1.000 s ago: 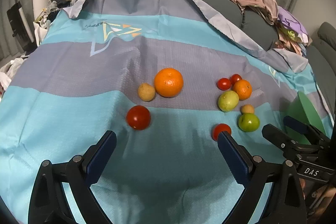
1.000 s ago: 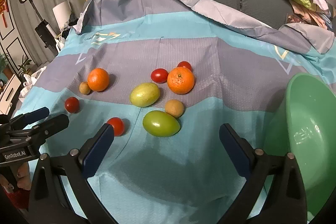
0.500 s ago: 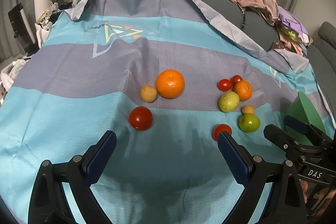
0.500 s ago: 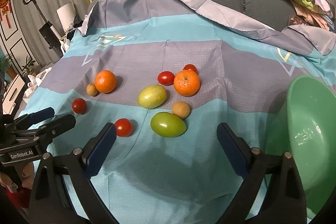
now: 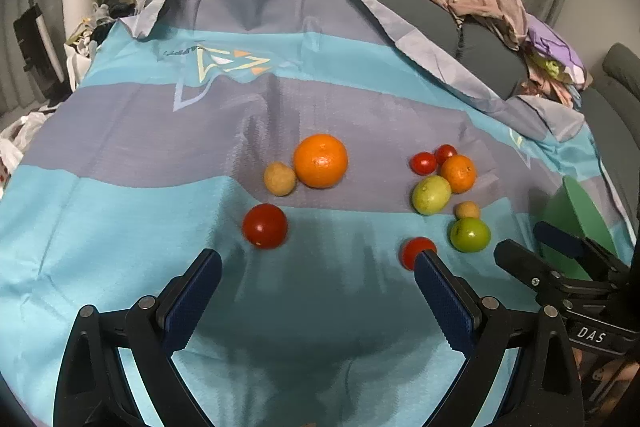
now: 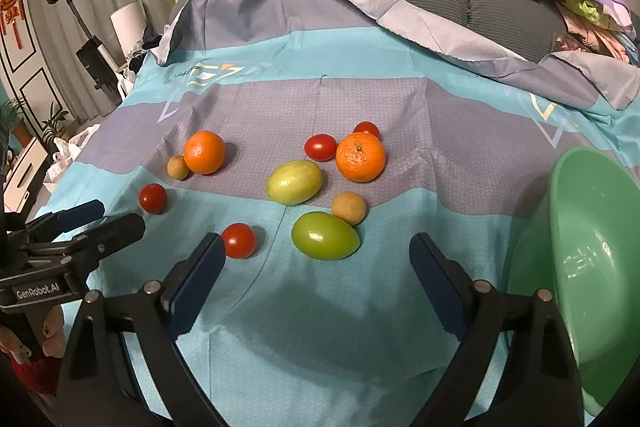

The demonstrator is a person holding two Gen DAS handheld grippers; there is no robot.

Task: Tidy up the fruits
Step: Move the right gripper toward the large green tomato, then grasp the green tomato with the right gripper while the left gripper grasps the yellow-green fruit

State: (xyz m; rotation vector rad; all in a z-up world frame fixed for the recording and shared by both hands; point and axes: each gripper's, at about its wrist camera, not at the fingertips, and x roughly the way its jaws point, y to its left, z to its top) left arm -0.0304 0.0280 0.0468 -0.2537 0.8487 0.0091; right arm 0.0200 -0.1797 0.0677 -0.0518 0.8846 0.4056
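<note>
**Fruit scattered on the cloth, both grippers poised short of it**

At the left of the spread, the left gripper (image 5: 316, 267) hung above the striped cloth (image 5: 120, 211) with its jaws wide apart and nothing between them. A red tomato (image 5: 265, 225) lay just ahead of its left finger, with a small tan fruit (image 5: 280, 179) touching a large orange (image 5: 320, 160) a little farther on. A second red tomato (image 6: 238, 240) sat between the two grippers, just beside the right gripper's left finger.

Toward the middle lay the denser cluster: a yellow-green fruit (image 6: 294, 182), two small tomatoes (image 6: 320, 147) behind it, a second orange (image 6: 361, 157), a tan ball (image 6: 349, 207) and, nearest of all, a green oval fruit (image 6: 325, 235). That green fruit lay directly ahead of the right gripper (image 6: 312, 255), its long axis running across the picture, roughly in line with the gap between the fingers. The right gripper's jaws were closing, yet stood wide with nothing between them.

At the far right stood the green bowl (image 6: 592, 267), empty as far as could be seen, just beside the right gripper. The right hand was probably the nearer for the green fruit and for the bowl.
</note>
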